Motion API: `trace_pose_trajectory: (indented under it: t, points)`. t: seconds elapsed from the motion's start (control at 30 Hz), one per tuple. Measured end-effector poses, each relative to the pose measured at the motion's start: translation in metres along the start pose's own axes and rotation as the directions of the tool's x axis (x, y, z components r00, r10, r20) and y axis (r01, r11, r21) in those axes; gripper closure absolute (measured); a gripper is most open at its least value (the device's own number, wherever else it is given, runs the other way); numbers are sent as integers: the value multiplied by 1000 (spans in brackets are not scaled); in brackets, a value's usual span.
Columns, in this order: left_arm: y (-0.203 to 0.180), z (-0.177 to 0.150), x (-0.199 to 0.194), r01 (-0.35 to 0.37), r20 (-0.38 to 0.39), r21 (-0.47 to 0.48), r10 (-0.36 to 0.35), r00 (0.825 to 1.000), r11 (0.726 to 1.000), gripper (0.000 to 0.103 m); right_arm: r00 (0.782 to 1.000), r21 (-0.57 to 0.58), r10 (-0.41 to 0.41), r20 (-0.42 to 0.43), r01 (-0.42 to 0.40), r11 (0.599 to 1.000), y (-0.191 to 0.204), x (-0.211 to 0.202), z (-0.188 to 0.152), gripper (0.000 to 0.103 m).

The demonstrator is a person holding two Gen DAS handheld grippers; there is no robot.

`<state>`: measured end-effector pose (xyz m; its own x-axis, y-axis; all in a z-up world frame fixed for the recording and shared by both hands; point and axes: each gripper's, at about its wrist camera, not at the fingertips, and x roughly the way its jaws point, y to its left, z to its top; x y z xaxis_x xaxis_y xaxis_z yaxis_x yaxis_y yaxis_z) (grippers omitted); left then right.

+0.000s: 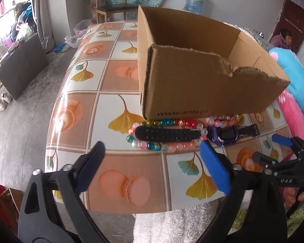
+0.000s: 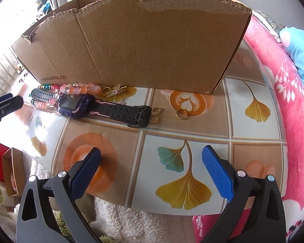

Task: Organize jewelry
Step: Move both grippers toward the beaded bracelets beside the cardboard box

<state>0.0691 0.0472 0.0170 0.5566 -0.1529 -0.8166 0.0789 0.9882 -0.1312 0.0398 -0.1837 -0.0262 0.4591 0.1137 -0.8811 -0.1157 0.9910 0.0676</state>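
A black-strapped watch with a purple case (image 1: 226,134) (image 2: 75,106) lies on the table in front of an open cardboard box (image 1: 192,87) (image 2: 131,50). A string of coloured beads (image 1: 166,146) (image 2: 79,89) loops around the watch strap. Small gold pieces (image 2: 115,91), a looped gold charm (image 2: 157,114) and a gold ring (image 2: 181,113) lie near the box's front wall. My left gripper (image 1: 152,143) hovers open just short of the beads, nothing between its fingers. My right gripper (image 2: 152,148) (image 1: 271,148) stands open over bare tablecloth, nearer than the watch.
The table (image 1: 111,174) has a glossy tiled cloth with leaves and macarons. A pink and blue blanket (image 2: 289,101) lies along its right side. White fluffy fabric (image 2: 131,222) sits below the near edge. A chair (image 1: 113,4) stands beyond the table, and a person (image 1: 283,40) is at the far right.
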Motion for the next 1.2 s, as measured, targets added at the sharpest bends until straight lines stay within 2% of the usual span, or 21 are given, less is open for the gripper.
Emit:
trace_pose_trajectory:
  t: [0.03,0.13,0.27,0.33,0.43,0.47,0.57,0.8,0.9,1.13,1.2]
  points:
    - [2,2,2,3,-2,-10,-3,1000,1000,28,1000,8,11,9,-12,1000,-2,-3,5,6]
    - [12,6,3,1,-3,-46,-1,1000,999,37,995,-5,54,84,-54,999,-1,-20,16,6]
    - [28,10,2,2,5,-76,-2,1000,997,48,969,-71,167,181,-156,985,14,-44,31,10]
    - [30,9,2,8,7,-76,-7,1000,997,53,953,-105,237,189,-220,970,27,-48,39,13]
    - [31,7,5,5,-6,-61,-6,1000,998,63,942,-145,286,174,-263,954,48,-46,47,24]
    - [31,6,7,3,-13,-57,-3,1000,998,68,941,-151,292,170,-268,951,53,-44,47,28]
    - [36,7,14,14,-37,-56,-16,999,998,73,938,-155,310,155,-287,945,66,-47,48,36]
    - [35,4,27,60,-89,-46,-64,994,997,75,946,-144,286,154,-265,954,87,-43,48,46]
    - [31,4,26,38,-87,-15,-39,995,999,76,948,-140,279,152,-259,956,92,-42,45,48]
    - [32,-3,18,-12,-85,42,16,996,999,87,953,-156,273,135,-252,955,100,-38,44,55]
    - [37,-7,20,-46,-109,40,51,993,998,100,950,-153,286,122,-267,952,100,-34,47,57]
